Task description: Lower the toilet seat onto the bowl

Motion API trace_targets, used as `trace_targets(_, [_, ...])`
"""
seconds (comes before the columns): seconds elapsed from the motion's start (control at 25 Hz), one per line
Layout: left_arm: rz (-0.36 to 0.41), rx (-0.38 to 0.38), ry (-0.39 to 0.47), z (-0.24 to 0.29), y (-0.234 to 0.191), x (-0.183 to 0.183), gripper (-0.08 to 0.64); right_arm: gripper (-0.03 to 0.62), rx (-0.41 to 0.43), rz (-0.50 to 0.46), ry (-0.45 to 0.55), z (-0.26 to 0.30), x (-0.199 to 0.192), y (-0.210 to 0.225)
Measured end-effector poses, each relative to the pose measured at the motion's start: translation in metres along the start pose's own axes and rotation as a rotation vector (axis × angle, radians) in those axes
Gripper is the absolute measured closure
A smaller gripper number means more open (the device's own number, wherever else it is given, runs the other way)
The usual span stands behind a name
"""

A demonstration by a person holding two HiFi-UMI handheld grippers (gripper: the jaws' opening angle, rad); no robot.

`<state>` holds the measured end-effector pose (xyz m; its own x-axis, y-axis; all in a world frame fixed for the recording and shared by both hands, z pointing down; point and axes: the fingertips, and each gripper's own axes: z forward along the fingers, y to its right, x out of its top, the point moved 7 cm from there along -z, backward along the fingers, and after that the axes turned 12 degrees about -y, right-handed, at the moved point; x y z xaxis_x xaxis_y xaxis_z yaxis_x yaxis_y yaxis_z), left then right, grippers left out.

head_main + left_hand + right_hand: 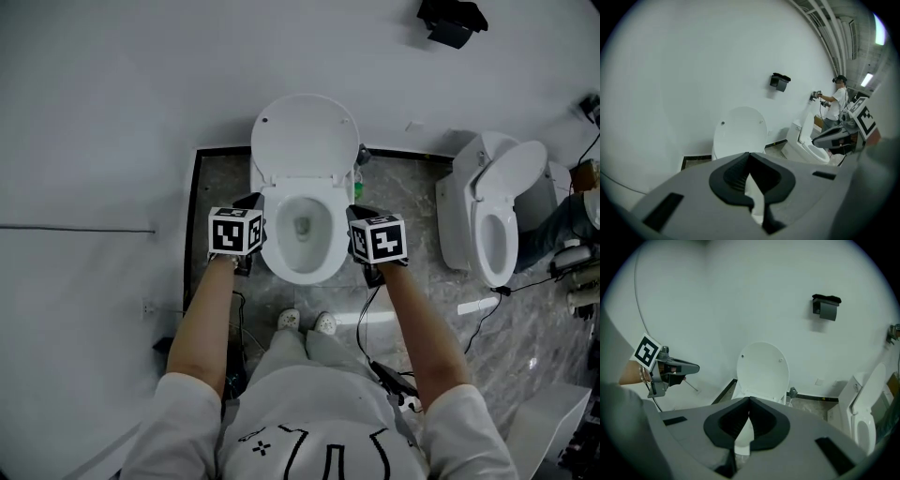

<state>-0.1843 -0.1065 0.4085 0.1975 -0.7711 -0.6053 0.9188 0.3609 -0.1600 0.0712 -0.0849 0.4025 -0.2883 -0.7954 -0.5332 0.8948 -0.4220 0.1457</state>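
Your left gripper [250, 201] and right gripper [355, 213], both pressed together and empty, flank the bowl [304, 277]; the toilet seat [305, 136] stands raised against the wall, likely your next reach

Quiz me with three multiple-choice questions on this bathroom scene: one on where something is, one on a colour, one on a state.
1. Where are the left gripper and right gripper relative to the near toilet's bowl?
A. Both behind it.
B. Both on its left side.
C. One at each side.

2. What colour is the box on the wall?
A. White.
B. Black.
C. Red.

3. How is that toilet's lid?
A. Raised upright.
B. Lowered on the bowl.
C. Taken off.

Answers:
1. C: in the head view the two grippers flank the bowl.
2. B: the box shows dark against the pale wall.
3. A: the lid stands up behind the open bowl.
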Motion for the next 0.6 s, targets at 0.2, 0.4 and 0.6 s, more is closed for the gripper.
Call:
trace_targets(0.2, [0.059, 0.021, 0.101, -0.036, 0.007, 0.026, 0.551, 0.566, -0.032, -0.024, 0.096, -0.04, 0.017, 0.002])
trace_targets(0.4, [0.147, 0.05, 0.182, -0.07, 0.017, 0.047, 0.551, 0.566, -0.064, -0.031, 0.181, -0.075, 0.031, 0.005])
trace_targets(0.6, [0.178, 0.079, 0.266, -0.101, 0.023, 0.058, 0.551, 0.566, -0.074, -0.01, 0.288, -0.11, 0.045, 0.006])
